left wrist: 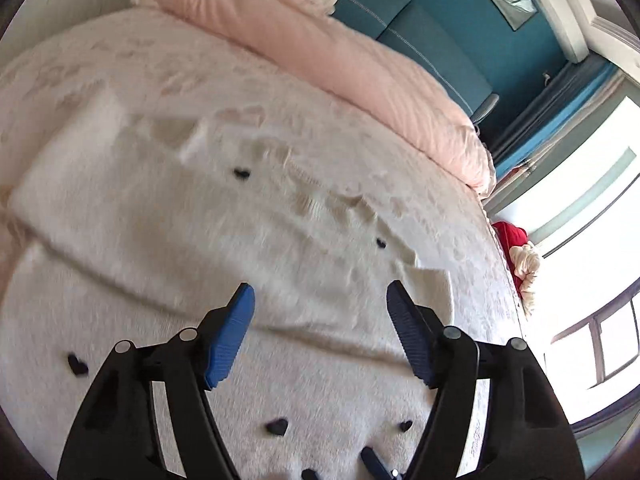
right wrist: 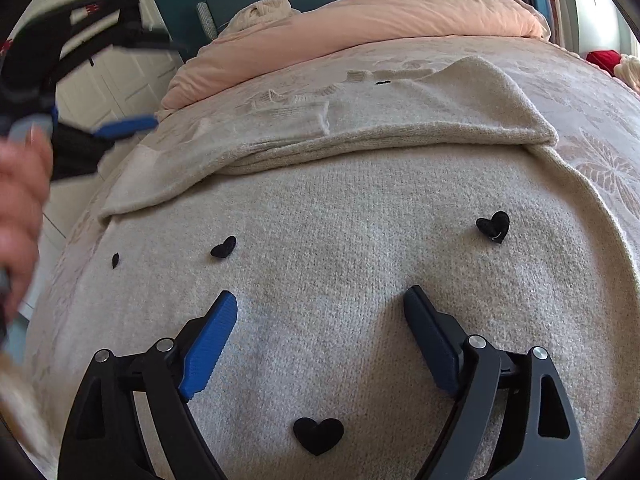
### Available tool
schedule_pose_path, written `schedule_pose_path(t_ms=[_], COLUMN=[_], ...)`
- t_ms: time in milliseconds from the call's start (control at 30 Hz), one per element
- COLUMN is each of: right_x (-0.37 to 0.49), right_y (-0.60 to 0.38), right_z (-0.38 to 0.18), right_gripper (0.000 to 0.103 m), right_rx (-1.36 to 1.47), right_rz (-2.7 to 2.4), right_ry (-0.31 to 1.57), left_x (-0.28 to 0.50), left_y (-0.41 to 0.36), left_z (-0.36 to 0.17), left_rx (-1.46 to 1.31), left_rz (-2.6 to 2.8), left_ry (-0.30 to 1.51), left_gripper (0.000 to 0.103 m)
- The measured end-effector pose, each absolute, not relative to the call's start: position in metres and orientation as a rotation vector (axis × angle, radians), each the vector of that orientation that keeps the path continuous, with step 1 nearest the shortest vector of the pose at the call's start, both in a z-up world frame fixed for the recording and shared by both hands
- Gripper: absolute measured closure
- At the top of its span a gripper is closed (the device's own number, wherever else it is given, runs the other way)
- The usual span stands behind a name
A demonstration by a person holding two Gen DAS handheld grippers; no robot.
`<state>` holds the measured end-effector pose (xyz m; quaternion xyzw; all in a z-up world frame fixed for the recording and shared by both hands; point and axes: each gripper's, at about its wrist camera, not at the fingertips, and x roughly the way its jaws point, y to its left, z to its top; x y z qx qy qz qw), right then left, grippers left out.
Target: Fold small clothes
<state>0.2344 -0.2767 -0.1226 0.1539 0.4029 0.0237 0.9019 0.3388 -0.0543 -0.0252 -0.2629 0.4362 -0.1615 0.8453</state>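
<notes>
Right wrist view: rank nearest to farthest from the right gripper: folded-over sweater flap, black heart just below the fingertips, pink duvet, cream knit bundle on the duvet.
From the right gripper:
1. Black heart, low centre, between the fingers.
2. Folded-over sweater flap, mid-frame, across the sweater.
3. Pink duvet, behind the flap, toward the headboard.
4. Cream knit bundle, upper left, on the duvet's far edge.

Left gripper + hand motion-blurred, cut off at edge.

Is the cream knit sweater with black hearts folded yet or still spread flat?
Partly folded: the cream knit sweater with black hearts has one part doubled over across its far end; the rest lies spread on the bed.
</notes>
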Motion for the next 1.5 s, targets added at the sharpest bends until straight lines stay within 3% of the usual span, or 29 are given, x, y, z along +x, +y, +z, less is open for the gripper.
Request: schedule_pose_path(t_ms=[267,500,533,600,633,667,800,900,933,1000,1067,1133,1267,1433,1500], right_x=[0.308,0.402,0.406,0.409,0.413,0.417,0.427,0.434,0.433,0.43,0.425,0.425,0.436,0.405,0.397], right_y=[-0.305,-0.279,-0.274,-0.263,-0.258,-0.253,-0.239,-0.239,-0.242,-0.252,-0.27,-0.293,-0.327,-0.332,-0.334], right_z=[-0.07,-0.1,-0.1,-0.097,-0.096,-0.094,-0.065,-0.013,0.007,0.043,0.061,0.048,-0.034,-0.005,-0.017], right_gripper=[0.019,0.02,0.024,0.046,0.072,0.09,0.094,0.095,0.095,0.095,0.095,0.094,0.096,0.096,0.097], right_rx=[0.486,0.56,0.546,0.522,0.512,0.503,0.462,0.472,0.477,0.461,0.421,0.381,0.373,0.477,0.464], right_rz=[0.019,0.001,-0.019,-0.015,0.004,0.023,0.069,0.137,0.157,0.164,0.132,0.066,-0.027,0.099,0.088], right_ry=[0.814,0.991,0.985,0.974,0.982,0.994,0.959,0.861,0.818,0.733,0.686,0.717,0.955,0.739,0.711], left_x=[0.352,0.357,0.353,0.349,0.348,0.349,0.361,0.375,0.382,0.395,0.408,0.416,0.419,0.399,0.401], left_y=[0.103,0.171,0.172,0.172,0.168,0.164,0.147,0.14,0.139,0.14,0.139,0.134,0.122,0.124,0.121], left_z=[-0.06,-0.07,-0.072,-0.076,-0.078,-0.082,-0.1,-0.107,-0.107,-0.103,-0.097,-0.094,-0.081,-0.058,-0.067], left_rx=[-0.809,-1.071,-1.09,-1.137,-1.167,-1.198,-1.317,-1.379,-1.377,-1.3,-1.196,-1.102,-0.954,-0.851,-0.819], left_rz=[-0.095,-0.025,-0.035,-0.064,-0.082,-0.097,-0.102,-0.078,-0.065,-0.019,0.032,0.052,0.087,0.125,0.138], left_ry=[0.92,0.898,0.902,0.913,0.921,0.933,0.986,0.972,0.956,0.943,0.944,0.958,0.947,0.811,0.831], left_gripper=[0.033,0.031,0.031,0.031,0.031,0.031,0.03,0.031,0.033,0.067,0.089,0.091,0.096,0.096,0.096])
